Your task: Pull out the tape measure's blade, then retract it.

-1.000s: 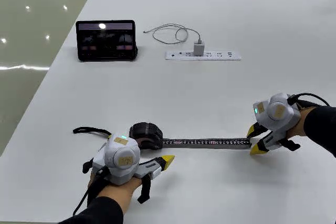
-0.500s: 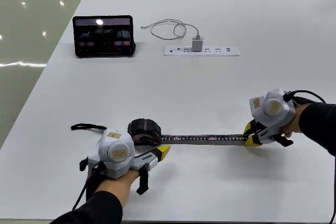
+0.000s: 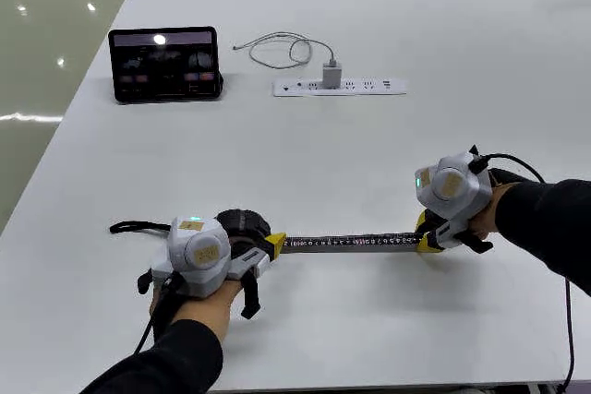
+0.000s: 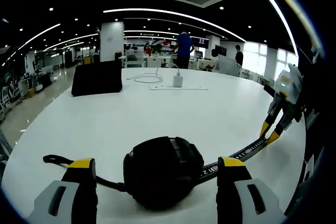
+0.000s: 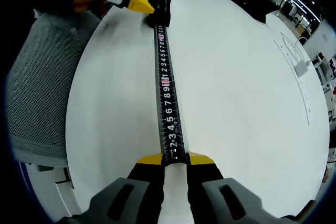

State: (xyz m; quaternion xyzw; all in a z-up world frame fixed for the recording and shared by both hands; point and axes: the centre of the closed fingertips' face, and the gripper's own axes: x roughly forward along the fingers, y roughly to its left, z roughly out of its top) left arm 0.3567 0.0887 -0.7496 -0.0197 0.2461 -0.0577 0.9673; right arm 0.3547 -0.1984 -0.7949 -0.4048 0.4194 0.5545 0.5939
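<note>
A black tape measure case (image 3: 242, 225) lies on the white table (image 3: 369, 163), with its blade (image 3: 351, 244) drawn out to the right, flat on the surface. My left gripper (image 3: 268, 246) stands open around the case (image 4: 163, 171), one jaw on either side, apparently not touching it. My right gripper (image 3: 427, 243) is shut on the blade's tip. In the right gripper view the numbered blade (image 5: 167, 82) runs from my right gripper (image 5: 175, 158) to the case (image 5: 160, 9), where the left gripper (image 5: 131, 1) shows. A black wrist strap (image 3: 138, 226) trails left of the case.
A dark tablet (image 3: 164, 64) stands at the back left. A white power strip (image 3: 339, 86) with a charger and a coiled white cable (image 3: 277, 48) lies behind the middle. The table's left edge (image 3: 65, 136) drops to a shiny floor.
My left gripper has moved forward so the case sits between its jaws. My right gripper's jaws, spread at the blade's tip a second ago, have shut on it.
</note>
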